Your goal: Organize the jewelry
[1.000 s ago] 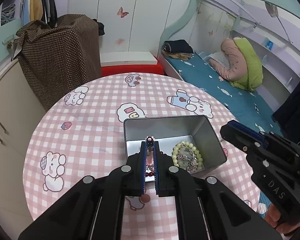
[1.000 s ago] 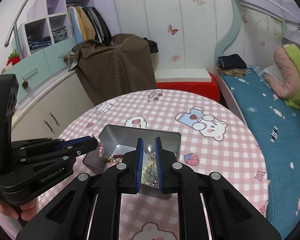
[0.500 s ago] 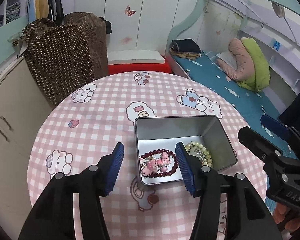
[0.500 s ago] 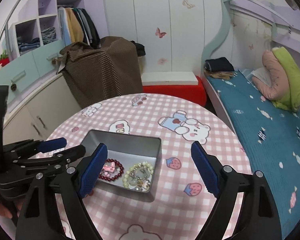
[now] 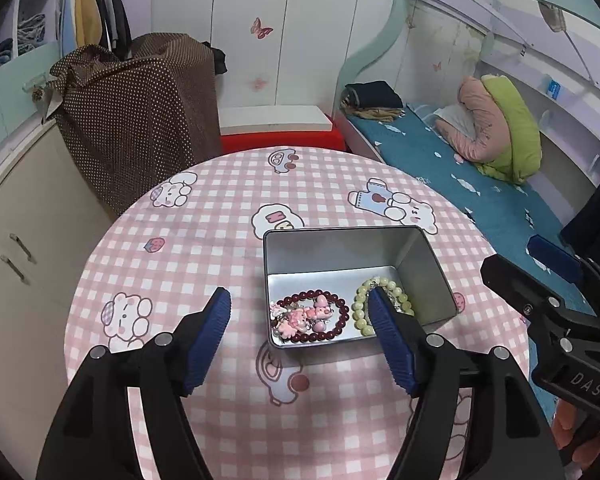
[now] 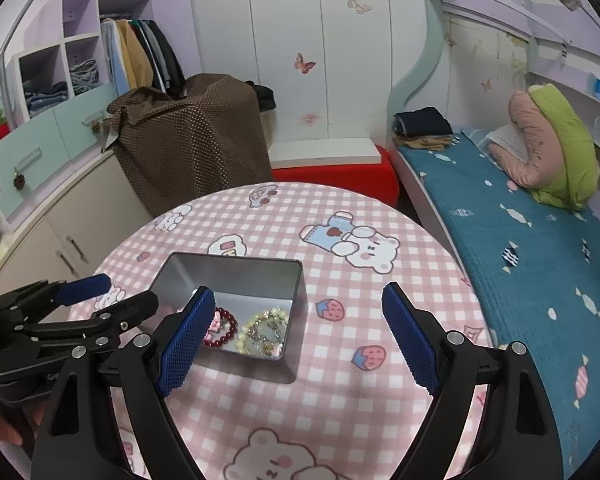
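Observation:
A silver tin box [image 5: 420, 258] [image 6: 300, 280] stands open on the round pink checked table [image 5: 204, 232]. Inside lie a dark red bead bracelet with pink charms [image 5: 310, 316] [image 6: 224, 326] and a pale green bead bracelet [image 5: 362, 312] [image 6: 262, 330]. My left gripper [image 5: 300, 312] is open and empty, held above the near side of the box. My right gripper [image 6: 296, 308] is open and empty, above the table to the right of the box. Each gripper shows at the edge of the other's view.
A brown dotted cover [image 5: 140, 120] drapes furniture beyond the table's far left. A red bench with a white board [image 5: 276, 128] stands behind the table. A bed with teal sheet [image 6: 520, 232] runs along the right. Cream cabinets [image 5: 16, 232] stand left.
Both grippers opened and drew back up from the box. The left one let go of the red bracelet, which now lies in the box beside the green one.

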`<control>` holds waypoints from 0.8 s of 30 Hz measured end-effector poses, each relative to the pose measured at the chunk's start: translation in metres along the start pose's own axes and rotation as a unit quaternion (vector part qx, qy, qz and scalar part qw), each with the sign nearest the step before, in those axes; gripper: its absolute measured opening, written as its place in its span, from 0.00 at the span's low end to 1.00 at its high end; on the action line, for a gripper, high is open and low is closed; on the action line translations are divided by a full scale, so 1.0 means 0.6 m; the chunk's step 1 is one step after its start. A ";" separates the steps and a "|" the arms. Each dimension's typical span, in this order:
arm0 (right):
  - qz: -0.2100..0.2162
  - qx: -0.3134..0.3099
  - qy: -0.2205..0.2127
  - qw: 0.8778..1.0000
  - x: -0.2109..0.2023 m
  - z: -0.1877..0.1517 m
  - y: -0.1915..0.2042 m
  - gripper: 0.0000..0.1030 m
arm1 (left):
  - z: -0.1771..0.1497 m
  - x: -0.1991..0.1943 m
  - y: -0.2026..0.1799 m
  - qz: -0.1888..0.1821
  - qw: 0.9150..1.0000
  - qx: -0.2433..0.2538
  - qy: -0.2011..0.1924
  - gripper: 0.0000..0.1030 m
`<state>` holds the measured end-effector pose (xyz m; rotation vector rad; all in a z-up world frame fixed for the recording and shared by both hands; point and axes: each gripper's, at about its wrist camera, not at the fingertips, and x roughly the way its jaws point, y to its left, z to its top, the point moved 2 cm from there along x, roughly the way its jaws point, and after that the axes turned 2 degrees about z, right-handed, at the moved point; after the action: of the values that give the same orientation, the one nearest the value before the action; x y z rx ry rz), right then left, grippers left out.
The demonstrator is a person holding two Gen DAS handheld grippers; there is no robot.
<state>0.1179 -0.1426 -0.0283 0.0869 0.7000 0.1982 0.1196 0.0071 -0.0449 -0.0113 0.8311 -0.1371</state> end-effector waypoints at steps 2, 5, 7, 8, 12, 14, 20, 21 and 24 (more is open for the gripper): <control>0.001 -0.003 -0.005 1.000 -0.010 -0.001 0.003 0.83 | -0.001 -0.008 -0.001 0.001 1.000 0.000 -0.003 0.73; -0.005 -0.006 -0.009 1.000 -0.024 -0.003 0.006 0.84 | -0.003 -0.022 -0.003 0.004 1.000 0.001 -0.012 0.74; -0.009 -0.004 -0.014 1.000 -0.036 -0.004 0.006 0.85 | -0.004 -0.032 -0.006 0.006 1.000 0.004 -0.015 0.74; -0.011 -0.003 -0.015 1.000 -0.041 -0.004 0.006 0.85 | -0.005 -0.037 -0.008 0.006 1.000 0.005 -0.016 0.74; -0.012 0.006 -0.023 1.000 -0.060 -0.004 0.002 0.87 | -0.009 -0.057 -0.011 0.010 1.000 0.005 -0.022 0.74; -0.014 0.004 -0.027 1.000 -0.069 -0.005 0.004 0.88 | -0.011 -0.066 -0.013 0.014 1.000 0.006 -0.025 0.74; -0.015 0.000 -0.028 0.999 -0.085 -0.010 0.008 0.88 | -0.018 -0.082 -0.017 0.018 0.999 0.004 -0.028 0.74; -0.019 -0.002 -0.027 0.999 -0.087 -0.011 0.010 0.88 | -0.019 -0.085 -0.018 0.016 0.999 0.004 -0.029 0.74; -0.023 -0.005 -0.027 0.999 -0.092 -0.013 0.012 0.88 | -0.023 -0.088 -0.019 0.017 0.999 0.004 -0.027 0.74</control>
<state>0.0705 -0.1468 0.0019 0.0672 0.6469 0.1554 0.0728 0.0030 -0.0146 0.0062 0.7757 -0.1065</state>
